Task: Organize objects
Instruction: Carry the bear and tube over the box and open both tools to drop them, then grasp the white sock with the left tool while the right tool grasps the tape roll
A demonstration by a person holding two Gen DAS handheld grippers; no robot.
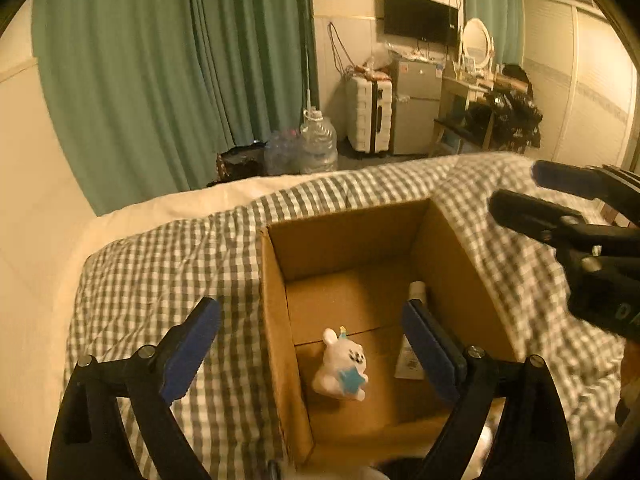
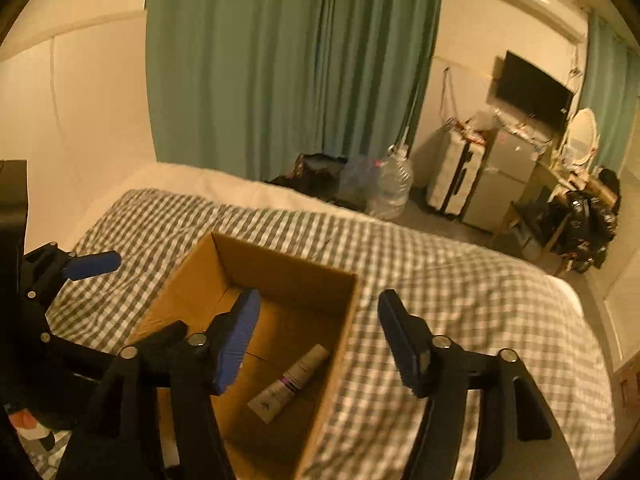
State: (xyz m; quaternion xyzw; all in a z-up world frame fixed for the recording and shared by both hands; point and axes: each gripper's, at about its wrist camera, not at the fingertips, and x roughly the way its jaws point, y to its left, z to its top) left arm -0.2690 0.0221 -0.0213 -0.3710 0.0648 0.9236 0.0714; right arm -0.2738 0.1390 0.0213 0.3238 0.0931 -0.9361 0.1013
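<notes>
The left gripper [image 1: 312, 348] has its fingers spread, empty; the plush rabbit [image 1: 342, 368] lies between them in the cardboard box [image 1: 276, 312]. The right gripper [image 2: 316, 340], also spread and empty, straddles the box's right wall, the tube [image 2: 290, 380] between them. Either finger could snag that wall and drag the box across the bed [image 2: 460, 280].

An open brown cardboard box [image 1: 276, 320] sits on the checked bedspread under and just ahead of the left gripper [image 1: 312, 344]. On its floor, between that gripper's spread fingers, a white plush rabbit [image 1: 340, 368] clutching a blue star lies on its back. A pale tube [image 2: 290, 382] with a purple band lies flat along the box's right wall, between the fingers of the right gripper [image 2: 318, 344].
</notes>
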